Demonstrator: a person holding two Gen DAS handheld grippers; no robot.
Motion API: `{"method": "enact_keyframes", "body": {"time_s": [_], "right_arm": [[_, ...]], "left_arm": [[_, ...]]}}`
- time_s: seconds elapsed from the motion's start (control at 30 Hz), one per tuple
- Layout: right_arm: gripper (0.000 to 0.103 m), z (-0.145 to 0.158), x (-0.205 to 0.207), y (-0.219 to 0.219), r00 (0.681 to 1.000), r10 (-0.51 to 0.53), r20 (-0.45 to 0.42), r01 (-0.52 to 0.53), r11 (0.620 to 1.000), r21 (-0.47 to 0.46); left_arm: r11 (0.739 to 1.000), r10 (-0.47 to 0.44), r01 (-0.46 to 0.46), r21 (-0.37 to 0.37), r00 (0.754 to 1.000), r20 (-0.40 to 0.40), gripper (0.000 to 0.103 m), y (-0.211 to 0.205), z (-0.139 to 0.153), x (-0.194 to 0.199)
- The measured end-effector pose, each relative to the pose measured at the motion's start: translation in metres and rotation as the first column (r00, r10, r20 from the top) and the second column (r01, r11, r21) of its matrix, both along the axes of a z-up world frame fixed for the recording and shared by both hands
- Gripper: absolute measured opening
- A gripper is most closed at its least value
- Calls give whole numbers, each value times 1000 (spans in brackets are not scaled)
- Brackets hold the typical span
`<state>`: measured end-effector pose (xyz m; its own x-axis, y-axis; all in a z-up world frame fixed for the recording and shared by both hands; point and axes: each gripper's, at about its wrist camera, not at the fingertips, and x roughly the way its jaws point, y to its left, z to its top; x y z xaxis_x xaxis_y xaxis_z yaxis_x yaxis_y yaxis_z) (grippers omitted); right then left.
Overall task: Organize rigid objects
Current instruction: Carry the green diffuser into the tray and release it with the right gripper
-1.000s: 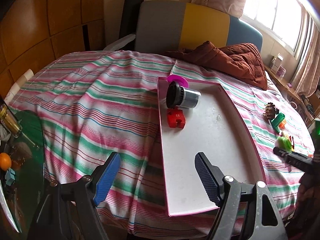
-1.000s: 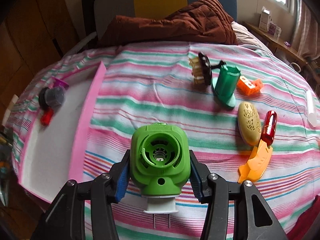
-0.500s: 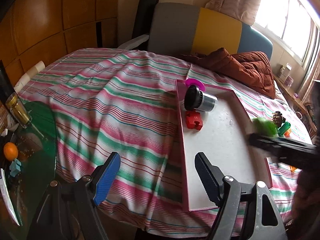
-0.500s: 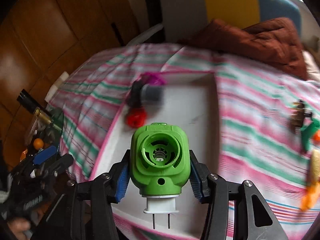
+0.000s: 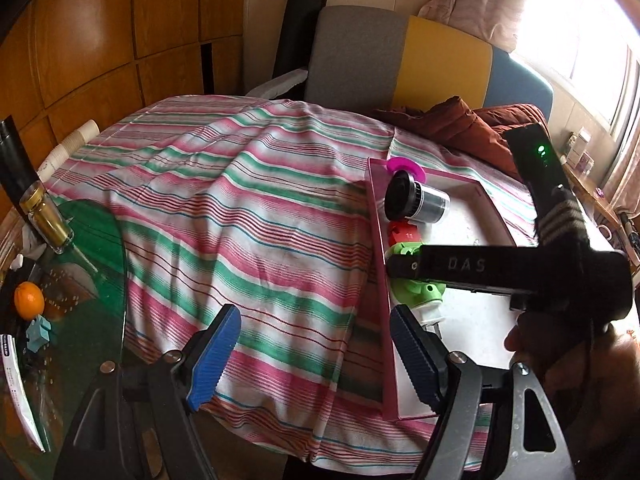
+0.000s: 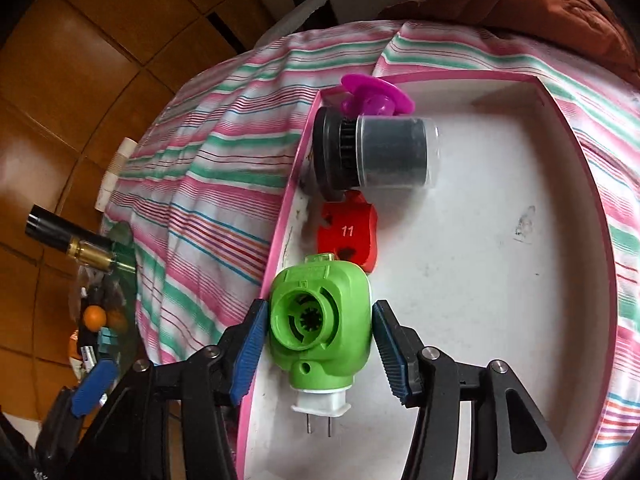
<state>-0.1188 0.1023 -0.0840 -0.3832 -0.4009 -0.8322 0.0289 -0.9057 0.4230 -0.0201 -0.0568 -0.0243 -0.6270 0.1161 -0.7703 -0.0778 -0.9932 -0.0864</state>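
Note:
A green plug-in device with a white two-pin base lies in the pink-rimmed white tray, near its left wall. My right gripper is open around it, pads clear of both sides. Beyond it lie a red block marked 11, a dark cylinder with a clear cap and a magenta piece. My left gripper is open and empty above the bedspread, left of the tray. The right gripper's body hides part of the green device in the left wrist view.
The tray rests on a striped bedspread with a brown quilt and a chair behind. A green glass table at the left holds a gold-capped bottle and an orange.
My right gripper carried the green device from the bedspread over to the tray, set it down by the red block and opened. My left gripper stayed open and shifted left.

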Motion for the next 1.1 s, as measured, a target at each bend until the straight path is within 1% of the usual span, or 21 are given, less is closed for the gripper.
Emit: {"method": "enact_keyframes", "body": {"time_s": [0.17, 0.27, 0.43, 0.67, 0.77, 1.1], "right_arm": [[55, 5, 6, 8, 1000, -7, -9, 6, 998, -61], [56, 11, 10, 10, 999, -11, -35, 9, 998, -66], [56, 21, 20, 16, 997, -10, -77, 8, 1000, -24], [56, 28, 35, 24, 991, -3, -132, 9, 999, 46], [57, 30, 43, 29, 987, -11, -160, 25, 996, 90], [58, 38, 64, 52, 972, -38, -232, 82, 980, 181]], "left_arm": [[1000, -2, 2, -3, 1000, -11, 78, 1, 3, 1], [1000, -7, 7, -8, 1000, -14, 78, 3, 5, 3], [1000, -18, 18, -16, 1000, -21, 78, 7, 8, 6], [999, -36, 36, -31, 999, -30, 78, 15, 12, 10], [998, -42, 40, -39, 999, -34, 78, 19, 14, 12], [995, -73, 70, -69, 997, -39, 78, 34, 15, 15]]}}
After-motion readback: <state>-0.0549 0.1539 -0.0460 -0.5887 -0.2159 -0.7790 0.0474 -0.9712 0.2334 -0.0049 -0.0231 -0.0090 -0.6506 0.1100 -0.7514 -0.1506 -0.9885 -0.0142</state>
